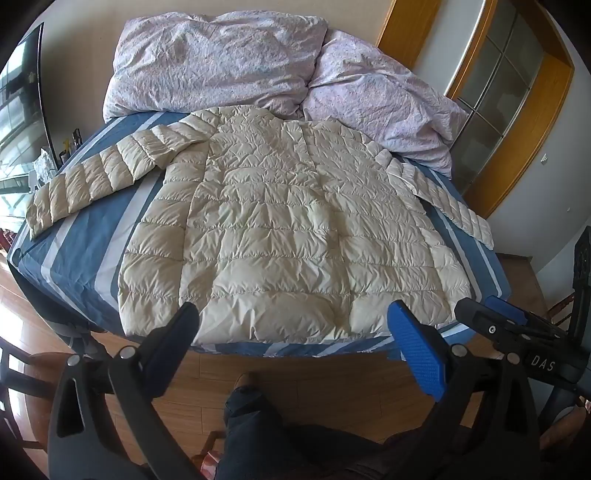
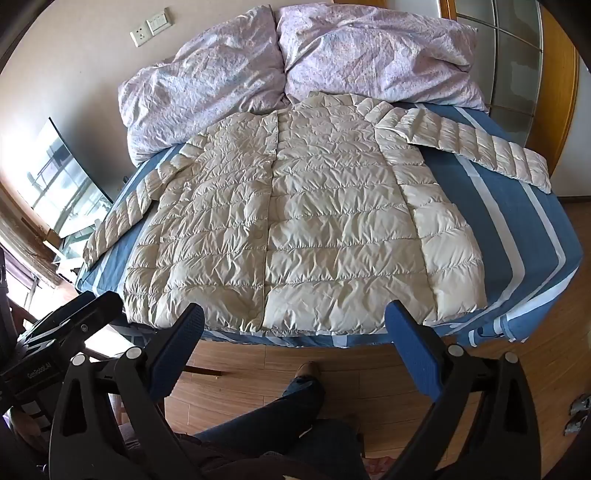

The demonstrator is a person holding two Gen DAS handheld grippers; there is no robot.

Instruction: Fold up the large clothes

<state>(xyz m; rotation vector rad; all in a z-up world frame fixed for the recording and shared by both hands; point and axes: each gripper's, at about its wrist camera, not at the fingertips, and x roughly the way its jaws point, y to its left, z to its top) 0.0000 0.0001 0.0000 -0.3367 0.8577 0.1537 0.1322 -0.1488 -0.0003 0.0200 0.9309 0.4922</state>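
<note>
A cream quilted down jacket (image 1: pixel 280 229) lies flat and face up on the bed (image 1: pixel 85 254), hem toward the near edge and collar toward the two crumpled lilac floral pillows (image 1: pixel 218 62) at the far end; both sleeves are spread outward, the one on the left of the view reaching the bed's side edge, the other lying across the opposite side. The bed wears a blue sheet (image 2: pixel 517 229) with broad white stripes, bare on either side of the jacket. Beyond the pillows stands a plain beige wall with a socket and a switch plate (image 2: pixel 151 27); on the right of the room is a wood-framed door with frosted glass panes (image 1: pixel 495 74); on the left a dark flat screen (image 2: pixel 62 181) reflects a window. The floor is wooden plank (image 1: pixel 295 369), and the person's dark-trousered leg and brown shoe (image 2: pixel 306 369) show just short of the bed.

The left tool (image 1: pixel 291 321) hangs before the jacket's hem with its jaws spread wide — nothing between them, not touching the cloth; the right tool (image 2: pixel 293 321) hangs likewise, spread wide and empty, just beside the left one at the near edge of the bed, both tilted down toward the jacket.
</note>
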